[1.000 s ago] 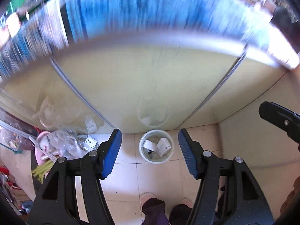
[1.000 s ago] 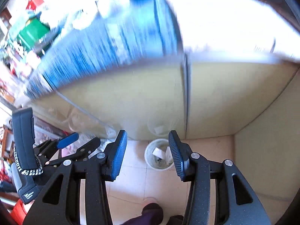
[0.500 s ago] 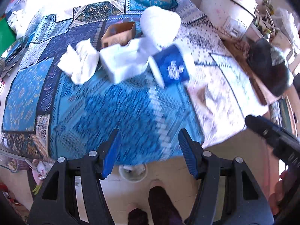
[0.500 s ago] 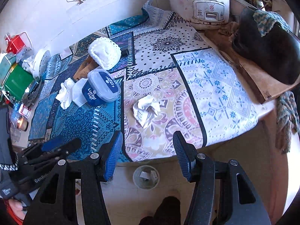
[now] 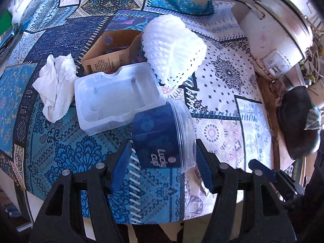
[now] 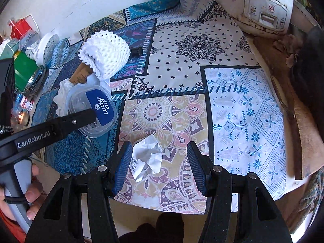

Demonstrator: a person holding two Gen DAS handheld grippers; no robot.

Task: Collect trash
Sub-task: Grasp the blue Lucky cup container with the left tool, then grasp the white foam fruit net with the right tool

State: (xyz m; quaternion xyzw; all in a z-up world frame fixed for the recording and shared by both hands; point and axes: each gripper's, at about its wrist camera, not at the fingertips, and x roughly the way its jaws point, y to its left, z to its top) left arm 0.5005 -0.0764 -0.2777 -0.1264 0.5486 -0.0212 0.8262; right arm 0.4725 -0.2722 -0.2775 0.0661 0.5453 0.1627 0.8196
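The patterned tablecloth spreads wide, and on it the blue Lucky Cup tub lies on its side, right between the spread fingers of the left gripper, whose jaws stand apart with nothing clamped. Just behind the tub sit a clear plastic tray, a crumpled white tissue and a white foam net. Over on the pale patches, the right gripper hangs released too, a crumpled paper scrap lying between its fingers, nearer the left-hand one.

Glossy clear plastic tray, crumpled paper, patterned cloth tablecloth.
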